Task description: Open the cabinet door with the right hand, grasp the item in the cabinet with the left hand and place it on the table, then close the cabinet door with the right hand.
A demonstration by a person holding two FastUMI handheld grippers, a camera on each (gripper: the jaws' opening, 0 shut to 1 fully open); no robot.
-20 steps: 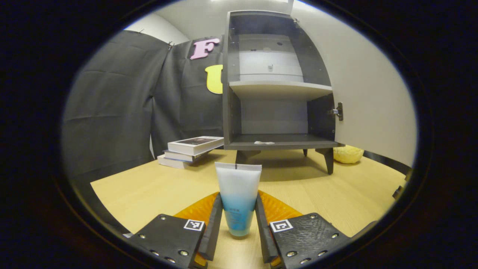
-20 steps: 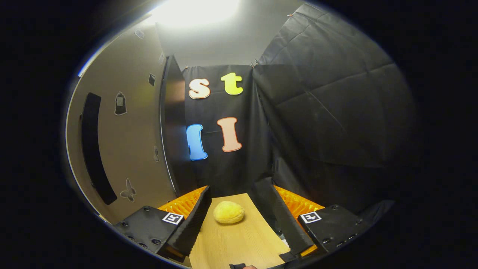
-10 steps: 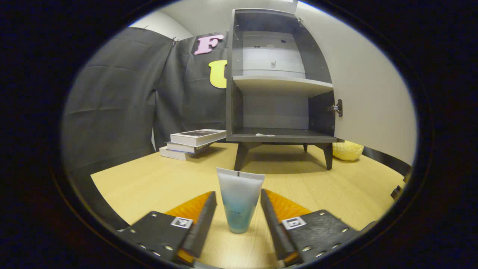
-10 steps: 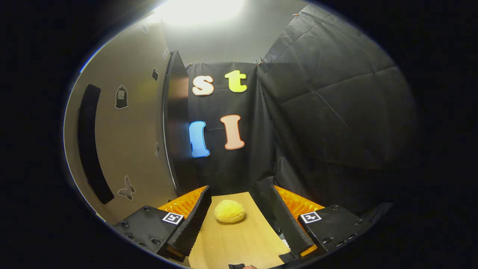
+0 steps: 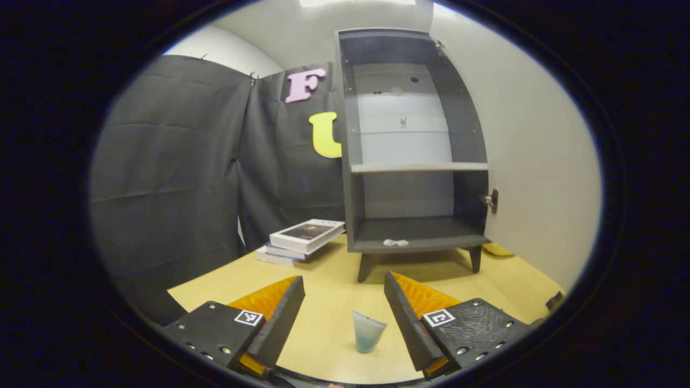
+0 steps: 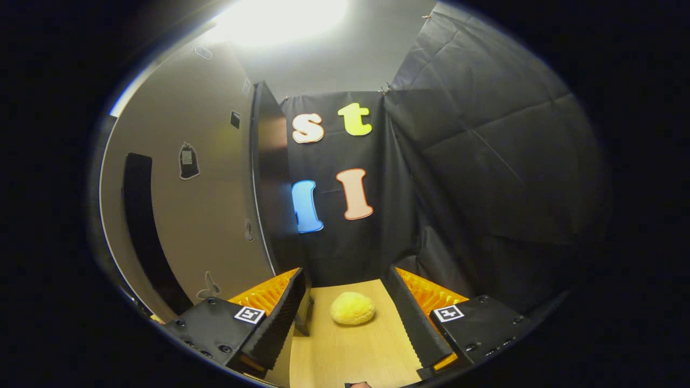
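Tube [image 5: 368, 331], translucent, blue-tinted, upright

A translucent squeeze tube [image 5: 368, 331], frosted white at its crimped end and blue toward the cap, stands cap-down on the wooden table [image 5: 334, 291], well in front of the cabinet. The dark grey cabinet [image 5: 415, 161] stands on short legs with one pale shelf across its middle. Its pale door [image 5: 539, 161] is swung wide open to the right; in the right gripper view the door's front [image 6: 210, 178] carries a long dark handle [image 6: 143, 215] and small stickers.
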